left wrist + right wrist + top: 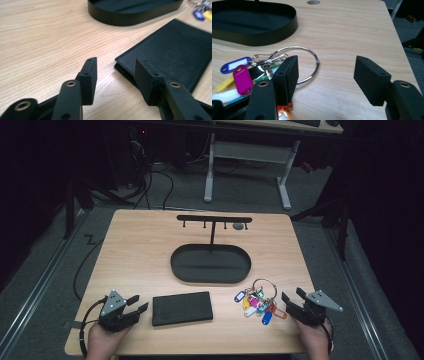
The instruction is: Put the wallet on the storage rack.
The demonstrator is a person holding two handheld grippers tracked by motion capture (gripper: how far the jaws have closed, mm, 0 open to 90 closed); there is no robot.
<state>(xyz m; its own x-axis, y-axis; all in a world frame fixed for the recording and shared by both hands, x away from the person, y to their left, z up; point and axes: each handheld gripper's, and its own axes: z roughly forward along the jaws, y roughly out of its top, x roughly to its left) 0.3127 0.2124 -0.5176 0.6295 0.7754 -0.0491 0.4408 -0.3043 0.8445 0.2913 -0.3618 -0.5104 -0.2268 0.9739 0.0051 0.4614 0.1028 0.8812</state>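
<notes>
Keys (259, 302) beside right tool (291, 296), wallet (182, 308) beside left tool (137, 303)

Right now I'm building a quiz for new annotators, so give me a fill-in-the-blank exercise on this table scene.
1. The black wallet lies flat on the table between the left hand-held gripper and the ____.
2. The bunch of keys hangs together on a large metal ____.
3. The oval tray is coloured ____.
4. The jaws of the right hand-held gripper stand ____, with nothing held.

Missing words: bunch of keys; ring; black; open
</notes>
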